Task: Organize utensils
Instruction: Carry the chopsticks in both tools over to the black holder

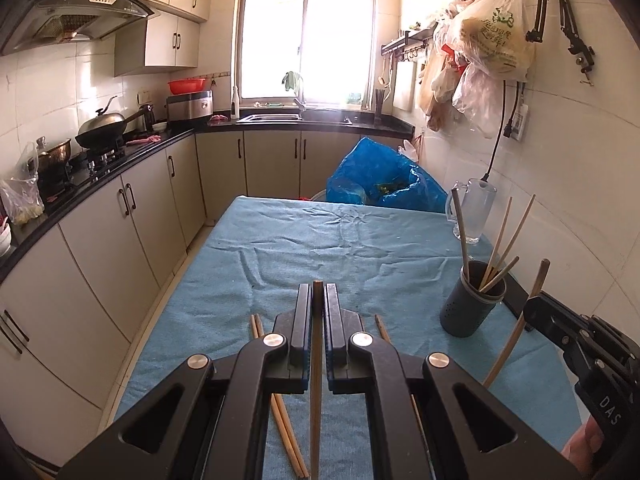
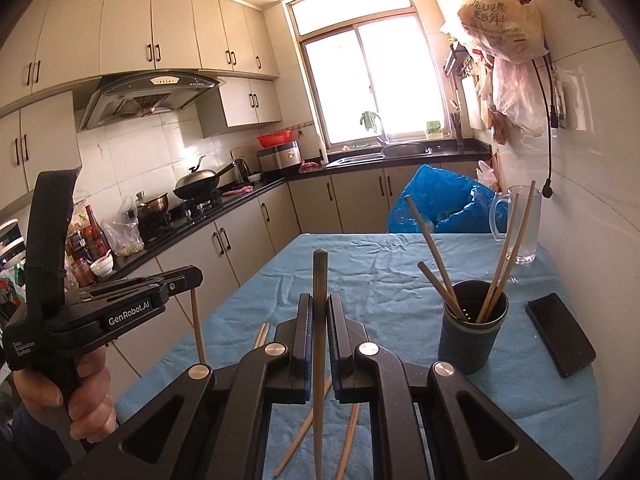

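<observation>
My left gripper (image 1: pixel 318 286) is shut on a brown chopstick (image 1: pixel 316 420) that stands almost upright between its pads above the blue cloth. My right gripper (image 2: pixel 320 298) is shut on a dark-tipped chopstick (image 2: pixel 320 268), also held upright. Each gripper shows in the other's view: the right gripper (image 1: pixel 534 310) with its chopstick (image 1: pixel 516 336), the left gripper (image 2: pixel 196 276) with its chopstick (image 2: pixel 198 328). A dark grey holder (image 1: pixel 472 304) (image 2: pixel 472 336) with several chopsticks in it stands at the right. Loose chopsticks (image 1: pixel 282 424) (image 2: pixel 304 436) lie on the cloth beneath the grippers.
The table carries a wrinkled blue cloth (image 1: pixel 340 240). A glass mug (image 2: pixel 520 224) stands behind the holder by the wall, and a black phone (image 2: pixel 560 334) lies to its right. A blue bag (image 1: pixel 384 176) sits past the table's far end. Kitchen cabinets (image 1: pixel 120 232) line the left.
</observation>
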`<control>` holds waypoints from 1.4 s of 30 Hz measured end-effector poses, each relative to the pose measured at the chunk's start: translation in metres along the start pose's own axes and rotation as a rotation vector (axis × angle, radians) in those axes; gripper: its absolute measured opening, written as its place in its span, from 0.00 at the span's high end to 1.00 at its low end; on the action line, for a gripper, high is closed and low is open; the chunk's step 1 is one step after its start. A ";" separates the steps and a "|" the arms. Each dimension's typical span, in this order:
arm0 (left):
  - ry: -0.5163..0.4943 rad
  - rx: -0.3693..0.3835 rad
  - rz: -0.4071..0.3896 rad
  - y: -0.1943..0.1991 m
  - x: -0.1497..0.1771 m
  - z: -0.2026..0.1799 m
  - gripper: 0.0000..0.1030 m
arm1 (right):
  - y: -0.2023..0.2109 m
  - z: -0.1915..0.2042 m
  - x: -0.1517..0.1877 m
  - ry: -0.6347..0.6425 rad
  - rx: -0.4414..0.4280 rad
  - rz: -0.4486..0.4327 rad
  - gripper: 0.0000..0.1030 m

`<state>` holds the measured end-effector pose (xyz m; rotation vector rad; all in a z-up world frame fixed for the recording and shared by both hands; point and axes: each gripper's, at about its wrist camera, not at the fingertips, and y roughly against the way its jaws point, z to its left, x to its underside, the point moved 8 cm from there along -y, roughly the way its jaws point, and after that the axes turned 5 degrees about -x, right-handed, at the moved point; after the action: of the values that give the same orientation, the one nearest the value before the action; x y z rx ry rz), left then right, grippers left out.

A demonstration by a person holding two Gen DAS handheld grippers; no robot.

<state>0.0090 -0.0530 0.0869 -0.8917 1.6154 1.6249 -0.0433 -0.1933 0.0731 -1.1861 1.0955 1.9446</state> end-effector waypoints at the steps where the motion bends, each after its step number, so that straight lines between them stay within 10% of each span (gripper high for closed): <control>1: -0.001 0.001 -0.002 0.003 0.000 0.000 0.95 | 0.002 0.000 0.000 -0.001 -0.001 -0.004 0.93; 42: -0.016 0.057 -0.047 0.056 0.002 -0.012 0.95 | 0.076 0.027 -0.023 0.006 0.032 -0.111 0.93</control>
<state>-0.0390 -0.0656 0.1157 -0.8788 1.6099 1.5426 -0.1068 -0.2073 0.1268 -1.2105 1.0376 1.8334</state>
